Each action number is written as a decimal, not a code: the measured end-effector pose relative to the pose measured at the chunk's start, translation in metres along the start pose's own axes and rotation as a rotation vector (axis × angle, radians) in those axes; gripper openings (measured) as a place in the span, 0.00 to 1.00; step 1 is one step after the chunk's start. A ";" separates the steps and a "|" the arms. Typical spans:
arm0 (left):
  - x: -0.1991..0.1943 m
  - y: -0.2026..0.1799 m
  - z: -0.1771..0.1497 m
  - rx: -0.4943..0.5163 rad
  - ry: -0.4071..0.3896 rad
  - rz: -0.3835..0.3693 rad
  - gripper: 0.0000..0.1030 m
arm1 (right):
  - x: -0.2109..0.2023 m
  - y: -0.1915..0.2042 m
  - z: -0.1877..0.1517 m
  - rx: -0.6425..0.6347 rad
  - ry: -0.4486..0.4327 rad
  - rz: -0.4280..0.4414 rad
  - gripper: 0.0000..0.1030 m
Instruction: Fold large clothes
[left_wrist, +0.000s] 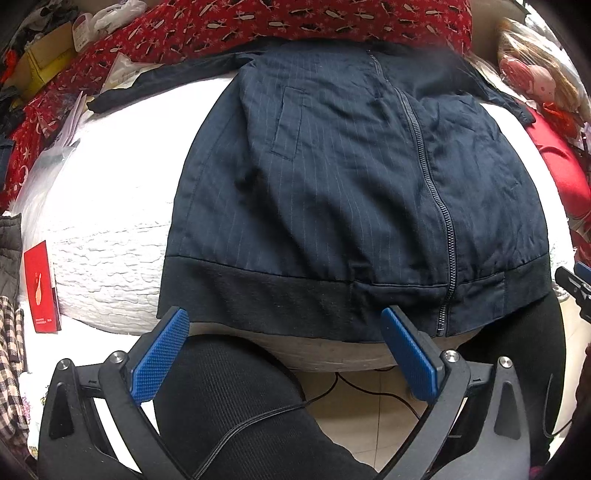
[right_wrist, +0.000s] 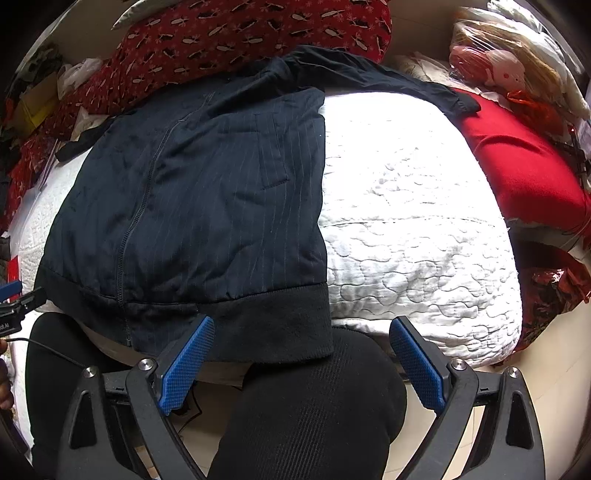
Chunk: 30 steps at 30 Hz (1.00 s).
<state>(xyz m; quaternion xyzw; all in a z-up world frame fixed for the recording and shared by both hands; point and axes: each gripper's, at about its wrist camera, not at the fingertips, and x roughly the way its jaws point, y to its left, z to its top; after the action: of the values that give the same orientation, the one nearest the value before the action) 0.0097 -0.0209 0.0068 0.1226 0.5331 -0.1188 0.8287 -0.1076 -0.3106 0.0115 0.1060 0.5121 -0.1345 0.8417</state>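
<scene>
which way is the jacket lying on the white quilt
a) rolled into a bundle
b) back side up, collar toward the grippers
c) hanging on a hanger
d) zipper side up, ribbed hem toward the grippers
d: the navy pinstriped jacket lies flat on the white quilt with its zipper facing up and its black ribbed hem at the near edge.

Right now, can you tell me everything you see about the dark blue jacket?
The jacket is dark navy with thin pale pinstripes and looks like light woven cloth. A zipper runs down its front, zipped shut. It has a slit pocket and a black knit hem band. It lies flat and front up on the white quilted bed cover, sleeves spread out, hem hanging over the near edge. It is wrinkled. Neither gripper touches it.
</scene>
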 end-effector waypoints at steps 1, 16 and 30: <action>0.000 0.000 0.000 -0.001 -0.002 -0.001 1.00 | 0.000 0.000 0.000 0.002 0.000 0.002 0.94; -0.008 0.009 -0.004 -0.017 -0.021 -0.014 1.00 | -0.006 0.000 0.000 -0.010 -0.017 -0.017 0.94; -0.014 0.000 0.001 0.002 -0.039 -0.034 1.00 | -0.011 0.002 0.001 -0.017 -0.028 -0.029 0.94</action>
<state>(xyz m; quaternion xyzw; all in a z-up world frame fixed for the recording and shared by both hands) 0.0050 -0.0199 0.0198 0.1117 0.5187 -0.1358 0.8367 -0.1107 -0.3077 0.0223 0.0896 0.5029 -0.1436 0.8476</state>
